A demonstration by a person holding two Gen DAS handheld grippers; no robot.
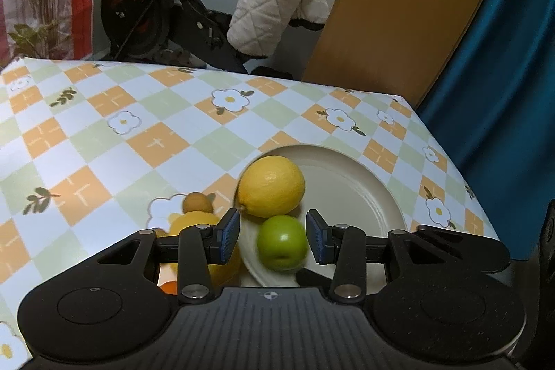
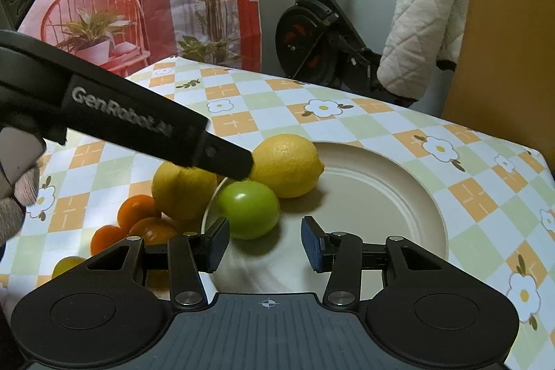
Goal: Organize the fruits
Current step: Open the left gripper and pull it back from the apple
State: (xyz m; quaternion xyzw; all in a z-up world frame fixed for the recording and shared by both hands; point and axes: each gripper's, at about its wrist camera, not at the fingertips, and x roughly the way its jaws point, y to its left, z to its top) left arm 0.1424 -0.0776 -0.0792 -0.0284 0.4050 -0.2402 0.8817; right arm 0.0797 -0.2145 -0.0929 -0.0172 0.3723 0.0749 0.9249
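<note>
we have two fruits on the plate [image 2: 399,196] so far: a lemon [image 2: 286,163] at its ten o'clock edge and a green apple [image 2: 249,208] just beside it at eight o'clock, the two touching or very nearly so. in the left wrist view the left gripper [image 1: 273,236] hangs over that apple [image 1: 282,241] with its jaws partly open; the blue pads stand clear of the fruit on both sides, so we judge nothing is held and the apple sits free. the right gripper [image 2: 265,243] is also partly open and empty, its jaws over bare plate at six o'clock, near the apple.

off the plate, at its nine o'clock, wait a second yellow fruit [image 2: 184,189], three small oranges [image 2: 137,208] and a small yellow-green fruit [image 2: 66,266] on the checked tablecloth [image 2: 347,123]. in the left wrist view a small brown fruit [image 1: 197,203] also shows beyond them; we cannot tell what it is.

to do this step well, we would lift the left gripper straight up so neither pad nudges the apple, which could roll into the lemon or off the rim. then we would fetch the yellow fruit next, since it lies closest, and set it on the open part of the plate toward three o'clock.

the only writing we can read is "genrobot.ai" in pale letters on the side of the left gripper, as the right wrist view shows it.
</note>
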